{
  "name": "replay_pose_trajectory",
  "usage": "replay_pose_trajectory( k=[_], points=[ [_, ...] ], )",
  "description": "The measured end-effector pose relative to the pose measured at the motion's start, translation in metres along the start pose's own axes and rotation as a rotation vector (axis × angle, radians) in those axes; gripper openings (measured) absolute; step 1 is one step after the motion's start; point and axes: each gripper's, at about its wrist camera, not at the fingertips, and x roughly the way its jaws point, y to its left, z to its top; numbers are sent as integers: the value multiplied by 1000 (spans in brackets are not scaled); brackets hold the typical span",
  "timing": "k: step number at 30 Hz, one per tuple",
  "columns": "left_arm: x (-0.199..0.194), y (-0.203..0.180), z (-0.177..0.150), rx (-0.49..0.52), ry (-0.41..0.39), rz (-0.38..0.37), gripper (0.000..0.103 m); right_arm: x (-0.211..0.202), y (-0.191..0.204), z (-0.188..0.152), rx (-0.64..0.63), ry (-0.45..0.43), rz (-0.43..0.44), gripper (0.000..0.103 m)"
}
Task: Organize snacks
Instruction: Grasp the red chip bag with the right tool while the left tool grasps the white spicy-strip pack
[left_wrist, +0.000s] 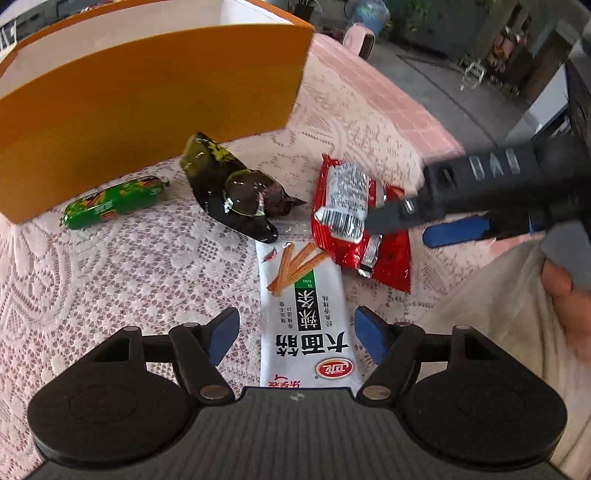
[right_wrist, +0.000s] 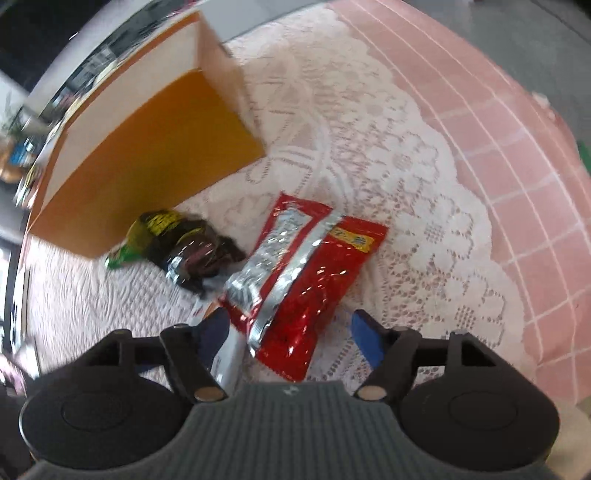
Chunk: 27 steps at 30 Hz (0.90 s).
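Note:
A long white snack packet (left_wrist: 306, 314) with printed strips lies between the blue pads of my left gripper (left_wrist: 297, 336), which is open and apart from it. A red foil packet (left_wrist: 360, 221) (right_wrist: 299, 280) lies just beyond. My right gripper (right_wrist: 291, 332) (left_wrist: 402, 225) hangs over the red packet's near end, jaws open, pads off it. A dark packet (left_wrist: 232, 192) (right_wrist: 188, 251) and a green sausage stick (left_wrist: 110, 201) lie in front of the orange box (left_wrist: 147, 107) (right_wrist: 155, 158).
A lace cloth (right_wrist: 424, 229) over a pink checked tablecloth (right_wrist: 517, 155) covers the table. The orange box stands at the back left with a white inside. A hand (left_wrist: 565, 306) and pale sleeve show at the right of the left wrist view.

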Motion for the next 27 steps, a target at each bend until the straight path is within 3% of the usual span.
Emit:
replay_pose_trajectory(
  k=[2, 7, 11, 14, 16, 20, 27],
  points=[
    [5, -6, 1, 15, 17, 24, 83, 4, -6, 5, 70, -1, 9, 83],
    [14, -15, 3, 38, 39, 71, 85, 18, -10, 13, 179, -11, 47, 83],
    [19, -24, 6, 62, 42, 107, 84, 23, 0, 15, 162, -35, -13, 83],
    [21, -28, 7, 87, 42, 144, 75, 27, 7, 16, 133, -47, -57, 82],
    [24, -34, 7, 105, 44, 158, 64, 29, 8, 16, 129, -46, -83, 80],
    [21, -33, 4, 81, 32, 143, 59, 30, 11, 15, 96, -54, -113, 73],
    [3, -6, -12, -37, -4, 110, 56, 20, 8, 9, 72, -96, -59, 71]
  ],
)
